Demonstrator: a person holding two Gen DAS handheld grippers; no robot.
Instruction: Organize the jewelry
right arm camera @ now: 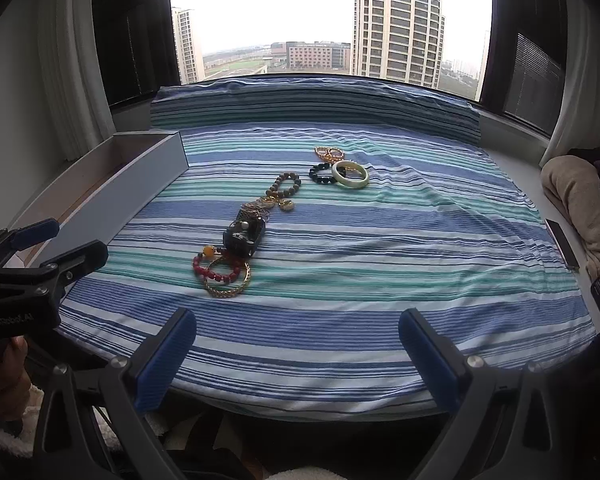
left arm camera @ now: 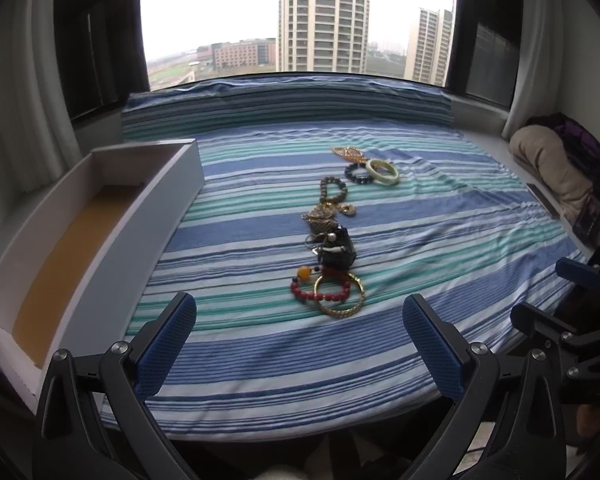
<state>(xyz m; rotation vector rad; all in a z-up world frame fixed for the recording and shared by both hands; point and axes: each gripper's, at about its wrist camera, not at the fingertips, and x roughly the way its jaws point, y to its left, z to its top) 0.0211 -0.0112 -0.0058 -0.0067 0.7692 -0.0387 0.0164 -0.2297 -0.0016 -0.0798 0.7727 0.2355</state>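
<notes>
A line of jewelry lies on the striped cloth (left arm camera: 420, 248). Nearest is a red bead bracelet (left arm camera: 320, 290) overlapping a gold bangle (left arm camera: 350, 308), then a small black box (left arm camera: 338, 250), gold pieces (left arm camera: 320, 216), a brown bead bracelet (left arm camera: 334, 190), a dark bead bracelet (left arm camera: 356, 174), a pale green bangle (left arm camera: 383, 173) and gold chains (left arm camera: 350, 153). A long white tray (left arm camera: 156, 196) with a tan floor stands at the left. My left gripper (left arm camera: 298, 344) is open and empty, short of the red bracelet. My right gripper (right arm camera: 298, 346) is open and empty, nearer the cloth's front edge.
A folded striped cushion (left arm camera: 284, 104) lines the window sill at the back. A beige bundle (left arm camera: 552, 168) and a dark phone-like object (right arm camera: 562, 244) lie at the right. The other gripper shows at each view's edge (right arm camera: 40, 264).
</notes>
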